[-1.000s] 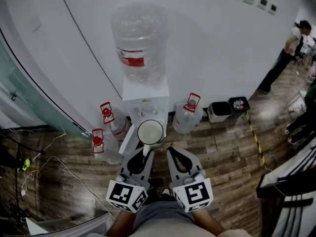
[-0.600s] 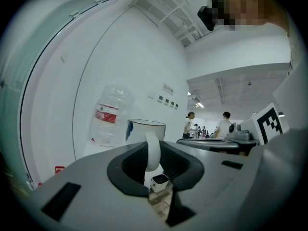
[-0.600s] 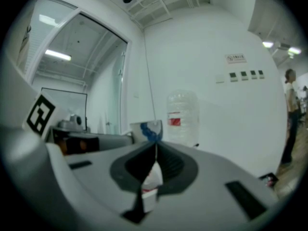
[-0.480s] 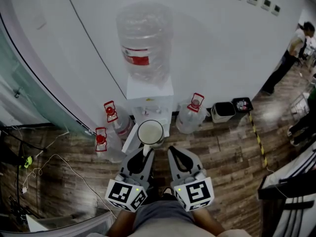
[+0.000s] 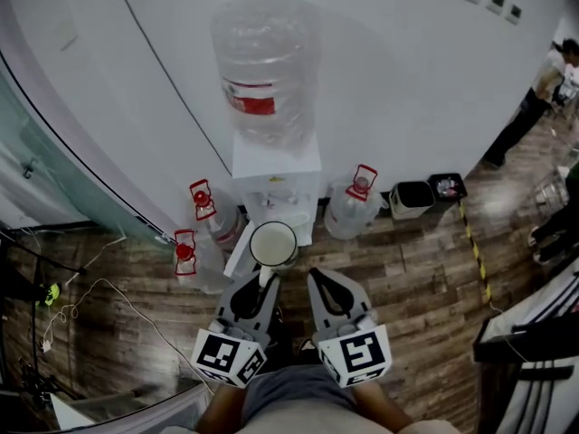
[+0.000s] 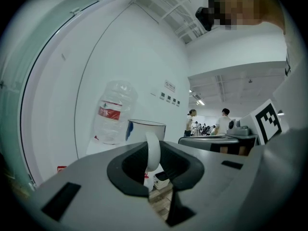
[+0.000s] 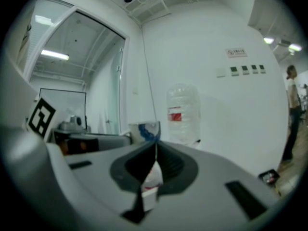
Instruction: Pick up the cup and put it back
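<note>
**Task status:** pick-up is complete; put-back is not yet done.

My left gripper [image 5: 265, 281] holds the cup [image 5: 273, 243] in the air, clear of any support, just in front of the water dispenser [image 5: 276, 172]. In the left gripper view its jaws are set narrow and clamp the white handle [image 6: 153, 150]. The cup body stands upright just beyond the tips.

My right gripper [image 5: 314, 277] sits just beside the left. Its jaws meet tip to tip with nothing between them.

**Remaining, as I judge it:** lower the cup onto its resting place, probably at the dispenser front, then release the handle.

**Containers:**
- **Cup:** the interior shows uniformly pale. I cannot tell whether it holds liquid.
- **Large bottle [image 5: 264, 66] on the dispenser top:** clear with a red label. The fill level is not readable.
- **Spare bottles [image 5: 348, 213] on the floor at the dispenser's base:** two at its left side and one at its right.
- **Two bins [image 5: 409, 208] at the wall:** the darker one holds small items.
</note>
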`<state>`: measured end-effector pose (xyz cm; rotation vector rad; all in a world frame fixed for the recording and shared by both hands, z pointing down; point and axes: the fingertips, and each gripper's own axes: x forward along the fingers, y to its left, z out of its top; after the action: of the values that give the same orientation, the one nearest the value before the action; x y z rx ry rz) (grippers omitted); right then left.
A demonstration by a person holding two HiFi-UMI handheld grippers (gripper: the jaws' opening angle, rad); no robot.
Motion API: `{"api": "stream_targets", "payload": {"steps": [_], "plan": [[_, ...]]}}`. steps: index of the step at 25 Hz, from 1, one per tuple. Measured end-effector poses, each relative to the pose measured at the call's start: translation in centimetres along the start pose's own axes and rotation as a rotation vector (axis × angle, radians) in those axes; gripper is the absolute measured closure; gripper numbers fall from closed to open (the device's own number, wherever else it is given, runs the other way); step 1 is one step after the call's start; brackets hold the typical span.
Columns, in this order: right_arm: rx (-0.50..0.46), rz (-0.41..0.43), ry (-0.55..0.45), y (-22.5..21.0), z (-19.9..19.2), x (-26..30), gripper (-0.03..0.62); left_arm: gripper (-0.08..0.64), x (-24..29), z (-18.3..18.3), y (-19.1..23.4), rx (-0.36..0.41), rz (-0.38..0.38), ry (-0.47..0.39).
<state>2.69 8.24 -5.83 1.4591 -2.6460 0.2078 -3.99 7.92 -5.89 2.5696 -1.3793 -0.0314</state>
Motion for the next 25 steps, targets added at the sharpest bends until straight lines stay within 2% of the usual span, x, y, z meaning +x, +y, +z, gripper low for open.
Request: {"api": "stream_targets", "payload": {"steps": [4, 7, 11, 14, 19, 25], "plan": [[0.001, 0.008, 0.009, -0.3, -0.3, 1.8, 0.569, 0.494, 1.0, -0.5, 1.3, -0.027, -0.031, -0.008], [0.002, 0.017, 0.025, -0.6, -1.3, 3.5, 0.569, 0.494, 1.7, -1.5, 2.5, -0.005, -0.041, 0.005], [-0.048, 0.037, 0.056, -0.6, -3.4, 6.3, 0.568, 0.494, 3.1, -4.1, 5.0, -0.008, -0.039, 0.031], [-0.026, 0.035, 0.043, -1.3, -5.2, 8.4, 0.569, 0.494, 4.4, -6.5, 6.7, -0.006, -0.05, 0.04], [-0.023, 0.021, 0.03, -2.5, -9.4, 11.8, 0.569, 0.494, 6.4, -12.0, 8.9, 0.028, -0.098, 0.053], [-0.005, -0.006, 0.048, -4.9, -18.4, 16.5, 0.568, 0.494, 10.6, -20.9, 12.9, -0.017, -0.095, 0.069]]}}
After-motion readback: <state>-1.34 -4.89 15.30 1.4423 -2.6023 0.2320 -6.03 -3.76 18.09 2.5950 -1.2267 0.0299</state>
